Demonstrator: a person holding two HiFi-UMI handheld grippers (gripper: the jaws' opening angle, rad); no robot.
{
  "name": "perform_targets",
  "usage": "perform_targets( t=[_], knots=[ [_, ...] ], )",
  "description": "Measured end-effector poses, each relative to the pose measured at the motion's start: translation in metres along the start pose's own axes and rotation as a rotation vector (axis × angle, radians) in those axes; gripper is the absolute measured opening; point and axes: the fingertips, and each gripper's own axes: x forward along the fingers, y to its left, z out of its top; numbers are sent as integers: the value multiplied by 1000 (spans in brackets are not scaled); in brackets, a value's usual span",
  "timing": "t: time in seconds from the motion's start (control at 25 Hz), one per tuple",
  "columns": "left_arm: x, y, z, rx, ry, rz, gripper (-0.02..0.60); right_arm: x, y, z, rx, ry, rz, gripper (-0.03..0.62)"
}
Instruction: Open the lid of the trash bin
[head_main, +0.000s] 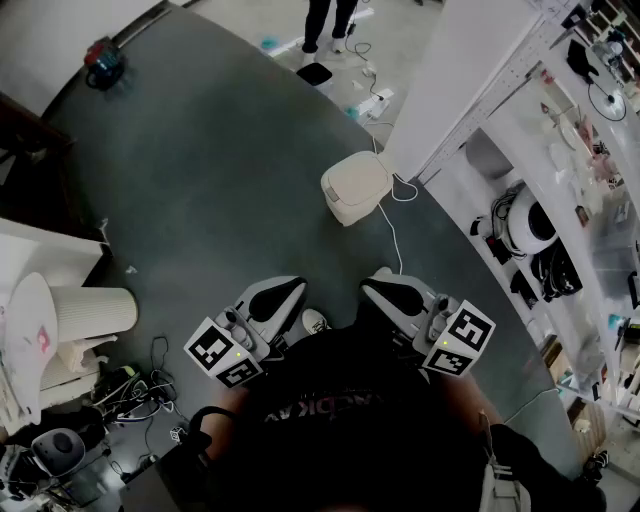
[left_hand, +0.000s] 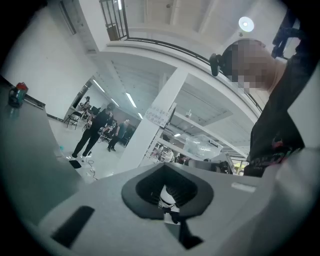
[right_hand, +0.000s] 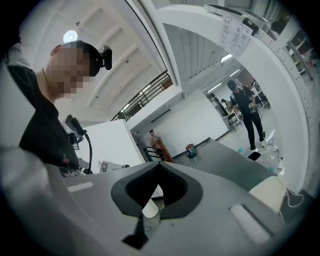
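Observation:
The trash bin (head_main: 355, 187) is a small cream box with its lid down, standing on the dark grey floor near a white pillar. It also shows at the right edge of the right gripper view as the cream bin (right_hand: 271, 192). My left gripper (head_main: 281, 296) and right gripper (head_main: 384, 291) are held close to the body, well short of the bin, both pointing toward it. Each has its jaws together with nothing between them. In their own views the left gripper (left_hand: 167, 169) and right gripper (right_hand: 158, 167) point level across the room.
A white cable (head_main: 391, 228) runs from the bin along the floor toward my feet. White shelves (head_main: 560, 200) full of gear line the right side. A ribbed white cylinder (head_main: 92, 310) and tangled cables sit at the left. A person (head_main: 326, 22) stands at the far end.

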Motion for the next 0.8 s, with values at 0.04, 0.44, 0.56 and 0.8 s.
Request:
perform_targets(
  t=[0.04, 0.44, 0.56, 0.8],
  knots=[
    [0, 1, 0, -1, 1, 0, 2, 0, -1, 0, 2, 0, 0, 6],
    [-4, 7, -1, -2, 3, 7, 2, 8, -1, -3, 7, 3, 9, 6],
    [-8, 9, 0, -2, 0, 12, 2, 13, 3, -3, 2, 2, 33, 8],
    [-14, 10, 2, -3, -1, 8, 0, 23, 10, -5, -11, 30, 64, 8]
  ],
)
